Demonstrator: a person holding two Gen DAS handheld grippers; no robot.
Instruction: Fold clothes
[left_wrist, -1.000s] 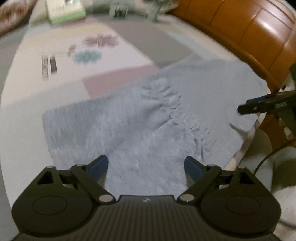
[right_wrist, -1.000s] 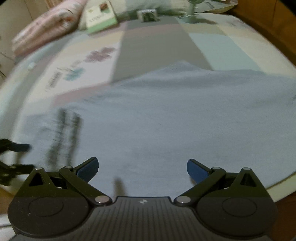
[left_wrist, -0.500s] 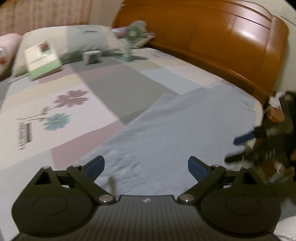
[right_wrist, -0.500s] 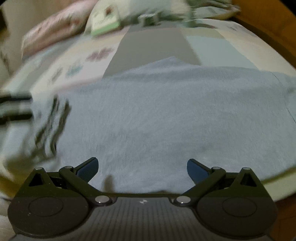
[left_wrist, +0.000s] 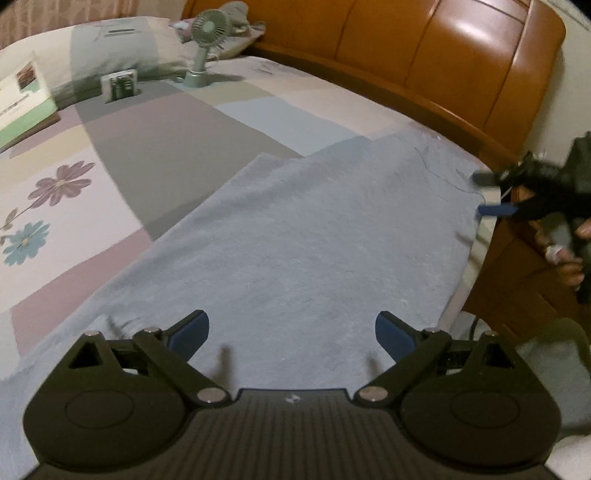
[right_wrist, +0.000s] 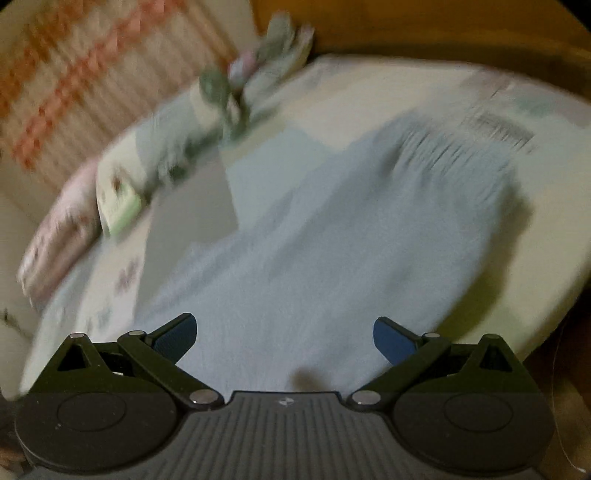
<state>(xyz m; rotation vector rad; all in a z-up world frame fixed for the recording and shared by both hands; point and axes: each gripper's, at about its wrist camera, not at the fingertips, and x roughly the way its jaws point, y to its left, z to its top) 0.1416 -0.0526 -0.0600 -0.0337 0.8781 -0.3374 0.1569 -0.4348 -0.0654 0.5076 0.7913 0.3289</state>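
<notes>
1. my left tongs (left_wrist: 291, 332) sit low over the near part of a pale blue garment (left_wrist: 314, 236); the two blue-tipped fingers (left_wrist: 188, 332) are spread wide apart with nothing between them.
2. the garment lies spread flat on the bed's patchwork sheet (left_wrist: 155, 122), reaching from just under my left tongs out to the bed's right edge, beside the wooden bed frame (left_wrist: 424, 55).
3. in the left wrist view my right tongs (left_wrist: 491, 194) show at the far right, at the garment's far right edge. one blue finger tip (left_wrist: 496, 209) touches or nearly touches the cloth edge; the view is blurred, so i cannot tell which. my hand (left_wrist: 565, 251) grips the handle.
4. the right wrist view is smeared by motion. it shows my right tongs (right_wrist: 284, 338) released, fingers wide apart and gripping nothing, with the blue garment (right_wrist: 351, 258) stretching away beneath them.
5. farther up the bed stand a small grey-green desk fan (left_wrist: 207, 44), a small box (left_wrist: 120, 85), and a green and white book (left_wrist: 22, 107) near the pillows (left_wrist: 122, 48).
6. two printed flowers (left_wrist: 44, 206), one purple and one teal, lie on the sheet to the left of the garment, well apart from it.
</notes>
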